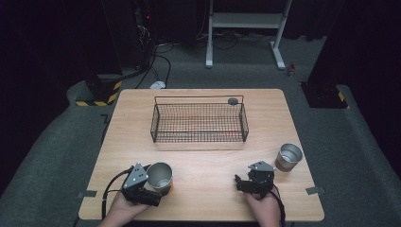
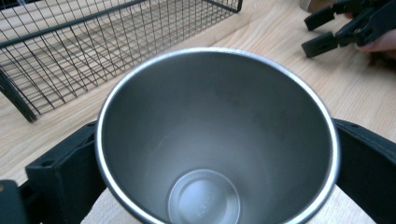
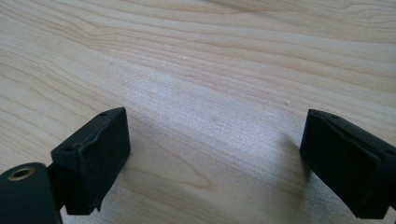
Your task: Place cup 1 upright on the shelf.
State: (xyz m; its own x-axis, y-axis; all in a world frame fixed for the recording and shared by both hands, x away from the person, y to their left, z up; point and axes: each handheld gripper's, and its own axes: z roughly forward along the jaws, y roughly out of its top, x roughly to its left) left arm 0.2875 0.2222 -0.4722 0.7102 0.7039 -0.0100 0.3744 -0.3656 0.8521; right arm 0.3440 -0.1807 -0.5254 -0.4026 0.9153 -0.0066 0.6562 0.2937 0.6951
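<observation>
We find the black wire basket (image 1: 198,122) toward the far edge of the light wooden table (image 1: 208,198), one steel cup (image 1: 159,176) near the front-left corner, another steel cup (image 1: 288,156) by the right edge.

The right gripper (image 3: 215,163) holds its two black blocky jaws wide apart, one at lower left of the frame, one at lower right. Between them lies the bare pale wooden table (image 3: 210,70) (grain running across the frame), nothing gripped.

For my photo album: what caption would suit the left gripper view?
Left gripper jaws hugging an empty steel cup, wire basket waiting behind it.
</observation>
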